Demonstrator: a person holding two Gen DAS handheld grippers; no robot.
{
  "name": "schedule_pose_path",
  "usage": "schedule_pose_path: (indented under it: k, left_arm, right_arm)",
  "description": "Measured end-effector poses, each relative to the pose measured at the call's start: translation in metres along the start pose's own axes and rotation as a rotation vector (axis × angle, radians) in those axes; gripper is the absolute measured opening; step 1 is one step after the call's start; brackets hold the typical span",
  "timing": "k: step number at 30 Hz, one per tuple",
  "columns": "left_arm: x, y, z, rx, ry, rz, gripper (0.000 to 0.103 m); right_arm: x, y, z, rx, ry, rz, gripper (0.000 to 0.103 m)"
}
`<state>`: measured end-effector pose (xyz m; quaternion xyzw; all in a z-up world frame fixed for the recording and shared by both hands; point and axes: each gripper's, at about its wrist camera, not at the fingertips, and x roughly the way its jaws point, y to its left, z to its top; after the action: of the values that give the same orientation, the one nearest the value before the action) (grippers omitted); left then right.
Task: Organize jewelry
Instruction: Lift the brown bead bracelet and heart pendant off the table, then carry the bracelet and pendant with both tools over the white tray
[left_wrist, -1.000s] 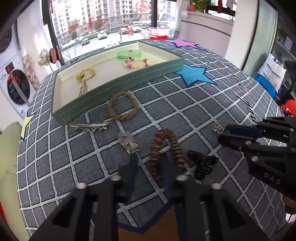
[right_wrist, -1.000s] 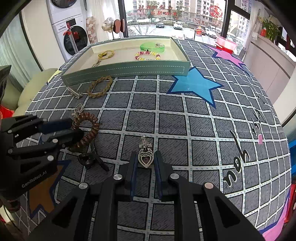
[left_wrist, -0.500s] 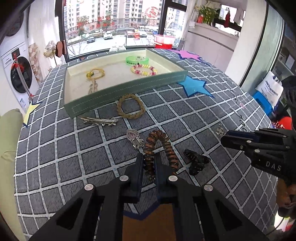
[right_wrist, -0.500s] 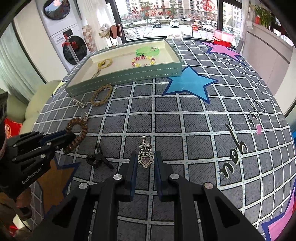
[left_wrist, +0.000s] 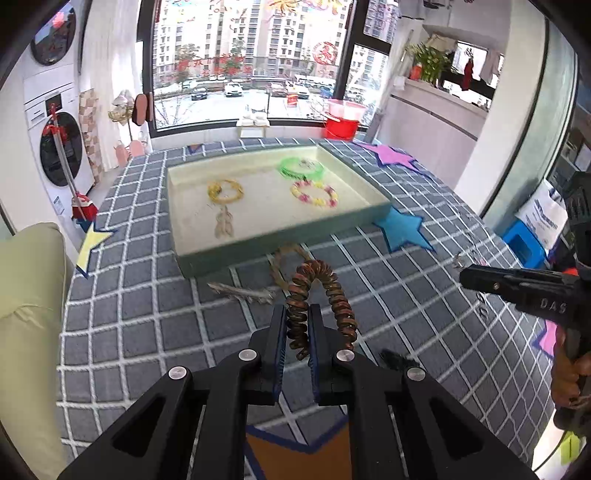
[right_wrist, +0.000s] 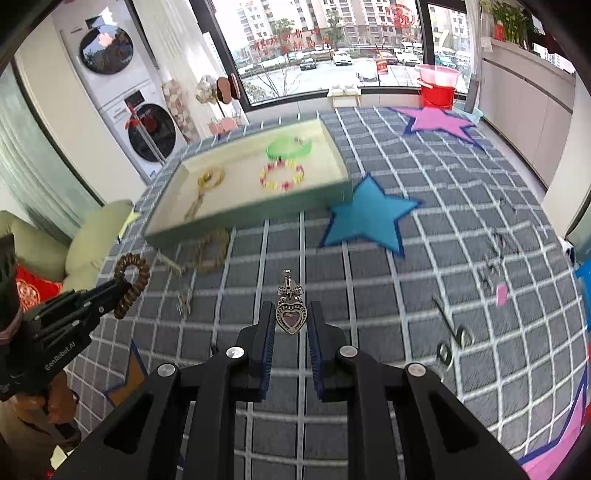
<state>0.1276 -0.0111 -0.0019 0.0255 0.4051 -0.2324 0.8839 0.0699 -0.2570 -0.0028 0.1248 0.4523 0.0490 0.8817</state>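
left tongs (left_wrist: 297, 325): clamped on brown coil bracelet (left_wrist: 321, 295), loop rising above tips | right tongs (right_wrist: 291, 325): nearly closed, heart pendant (right_wrist: 291, 316) pinched between them, long axis pointing away | tray (left_wrist: 369, 218): upper centre of both views, straight ahead of both tongs, similarly near each, above checked surface (left_wrist: 147, 314)

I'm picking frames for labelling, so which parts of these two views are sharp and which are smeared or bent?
Left wrist view: the left gripper and coiled brown bracelet are crisp; the tray and rug look softly smeared, window daylight washed out. Right wrist view: the right gripper and heart pendant are sharp, the tray blurred, grid lines bowed by the fisheye.
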Motion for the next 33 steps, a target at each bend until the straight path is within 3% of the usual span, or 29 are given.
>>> schedule_pose_path:
  k: [15,25,33]
  left_arm:
    - [0.026,0.04,0.083,-0.06,-0.057,0.065,0.025]
    - [0.098,0.065,0.13,-0.086,0.005,0.134,0.025]
    - [0.147,0.082,0.137,-0.107,0.065,0.17,0.025]
  right_arm:
    - [0.033,0.008,0.116,0.003,-0.039,0.066,0.019]
    - [0.112,0.02,0.182,-0.015,-0.013,0.05,0.019]
    - [0.169,0.023,0.193,-0.04,0.027,-0.005,0.019]
